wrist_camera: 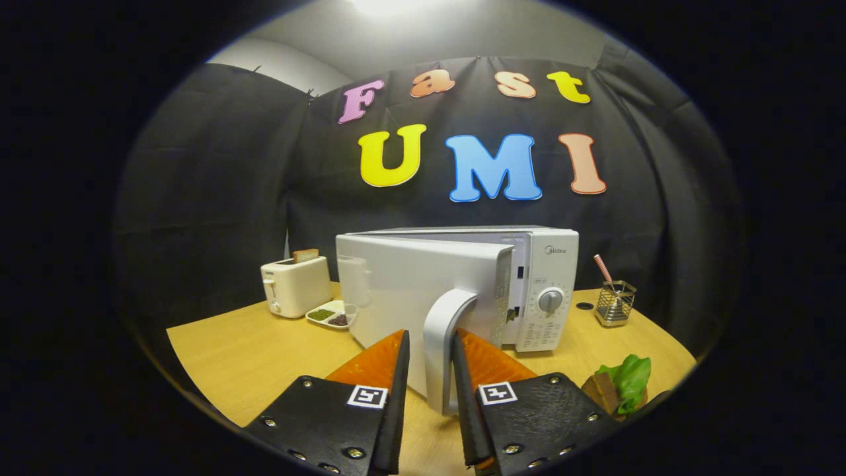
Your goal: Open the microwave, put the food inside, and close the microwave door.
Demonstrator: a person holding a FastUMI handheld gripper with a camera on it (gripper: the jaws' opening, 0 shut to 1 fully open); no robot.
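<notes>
1. Gripper view: my gripper (429, 360) straddles the door handle (444, 344), fingers close on either side; whether both press it, I cannot tell.
2. The microwave (529, 277) door (416, 291) stands partly open.
3. The food (624, 383) waits on the table (231, 357), beside my right finger.
4. Left: open wider, load, close.

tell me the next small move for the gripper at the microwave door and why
Probably keep swinging the door wider. The gripper has its fingers on either side of the curved silver door handle, and the white microwave's door stands only partly open. The food, a brown block with a green leaf, waits on the wooden table beside the fingers.
</notes>
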